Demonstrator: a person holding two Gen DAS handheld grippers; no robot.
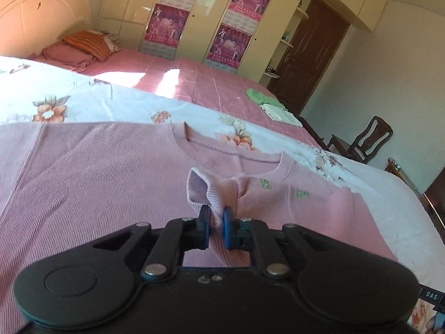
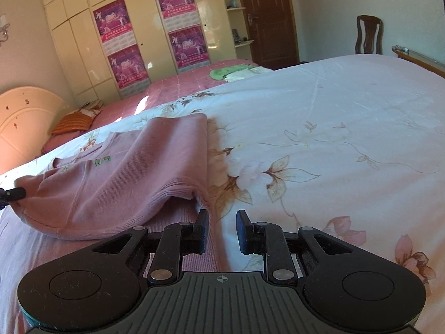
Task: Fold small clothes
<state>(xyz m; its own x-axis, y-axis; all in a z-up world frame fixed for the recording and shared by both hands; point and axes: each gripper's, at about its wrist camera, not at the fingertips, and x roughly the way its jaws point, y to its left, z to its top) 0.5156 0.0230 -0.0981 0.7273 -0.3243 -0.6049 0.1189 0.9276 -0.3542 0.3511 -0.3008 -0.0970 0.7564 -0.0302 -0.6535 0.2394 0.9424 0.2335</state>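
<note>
Pink ribbed knit sweater (image 1: 97, 183) lies spread on the white floral bedsheet (image 2: 333, 117). Left gripper (image 1: 215, 217) pinches its cuff, at six o'clock from the neckline. Right gripper (image 2: 222, 222) hangs with jaws apart, empty, at the sweater's hem edge.

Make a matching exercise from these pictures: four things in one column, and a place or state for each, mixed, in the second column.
Things:
1. left gripper
2. right gripper
3. green cloth
4. chair

Places or states:
a. open, nothing between its pads
b. on the far pink bed
c. shut on the pink sweater's cuff
d. against the wall, near the door

Right pairs: 1-c, 2-a, 3-b, 4-d.
</note>
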